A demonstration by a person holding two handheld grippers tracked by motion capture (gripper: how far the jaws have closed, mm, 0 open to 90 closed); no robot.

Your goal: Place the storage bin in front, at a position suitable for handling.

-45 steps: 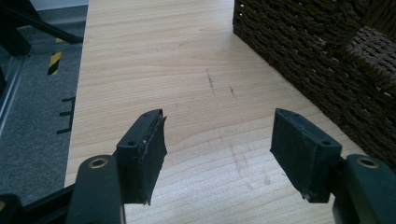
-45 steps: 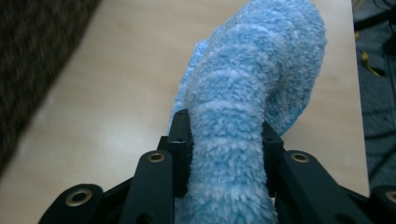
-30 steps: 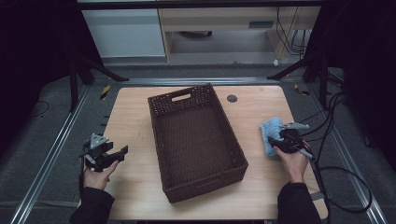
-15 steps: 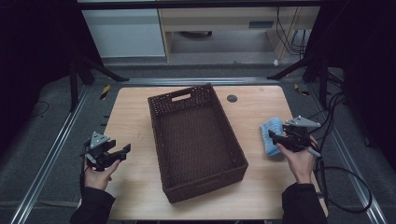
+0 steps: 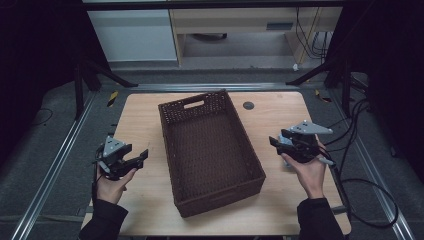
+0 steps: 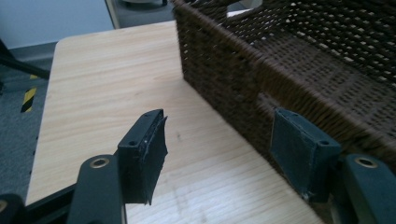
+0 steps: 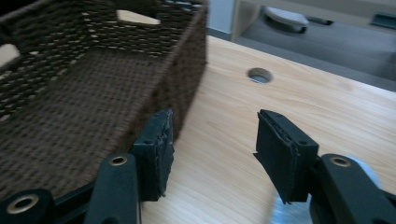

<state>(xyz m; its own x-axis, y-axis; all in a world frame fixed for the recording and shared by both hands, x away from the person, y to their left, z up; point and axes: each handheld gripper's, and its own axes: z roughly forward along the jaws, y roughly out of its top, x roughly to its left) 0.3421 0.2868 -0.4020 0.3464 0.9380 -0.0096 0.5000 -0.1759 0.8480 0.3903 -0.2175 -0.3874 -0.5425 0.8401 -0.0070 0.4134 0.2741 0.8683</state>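
At the right edge of the frame in the high view, the right hand-held gripper (image 5: 277,140) hung above the surface (image 5: 140,120), just beside the long wall of the brown woven basket (image 5: 220,197). Its jaws stood fairly wide and had just been closing a little, with nothing between them; in the right gripper view (image 7: 212,140) I saw only bare wood in the gap. The pale blue soft thing (image 5: 286,148) lay on the surface beneath that hand-held gripper, mostly hidden by it, and showed as a blur at the bottom right of the right gripper view (image 7: 289,212). I could not tell what it was made of.

At the lower left of the high view, the left hand-held gripper (image 5: 137,152) was held off the surface with its jaws wide and empty, pointing toward the basket's near wall (image 6: 224,88), close to it but apart from it.

The basket sat in the centre of the frame, empty as far as I could see, with a round hole (image 5: 248,105) in the surface to its upper right.

I judged the step in hand to be the pick-up of the blue thing, not yet made. The next move called for lowering the right hand-held gripper onto it, bringing the pads onto its sides, then lifting it over the basket rim (image 7: 182,60) toward the left of the frame.
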